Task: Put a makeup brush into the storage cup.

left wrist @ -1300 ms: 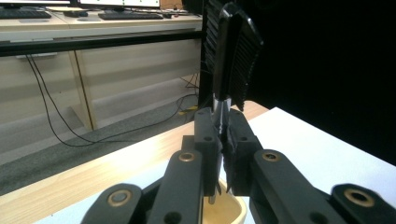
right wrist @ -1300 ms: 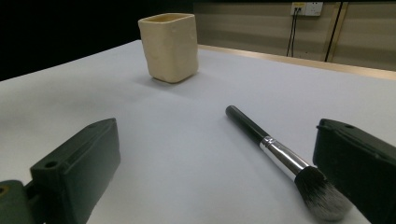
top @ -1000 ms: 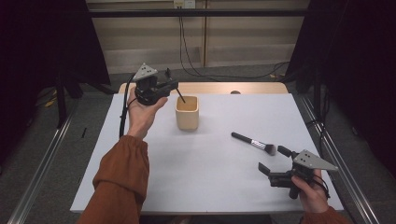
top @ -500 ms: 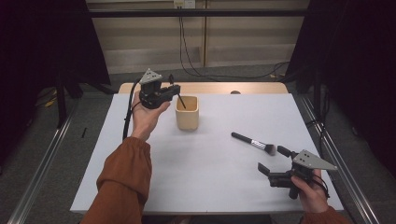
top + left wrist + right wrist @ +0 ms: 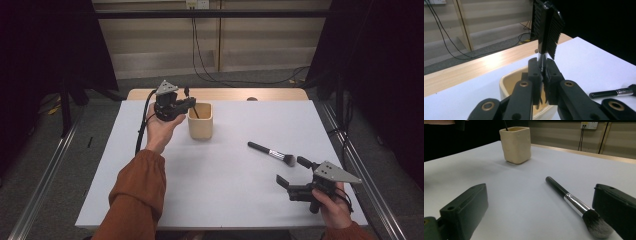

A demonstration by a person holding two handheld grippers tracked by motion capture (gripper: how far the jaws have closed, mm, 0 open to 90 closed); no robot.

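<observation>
The left gripper hangs over the cup at the table's far side, its jaws clamped on a thin dark tool whose lower end dips into the cup (what kind of tool is hard to tell). The right gripper rests near the front right corner with jaws spread wide, a brush lying just beyond them.

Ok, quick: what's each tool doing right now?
Left tool: shut on a thin dark-handled stick, above the cup.
Right tool: open, empty, beside the brush.
</observation>
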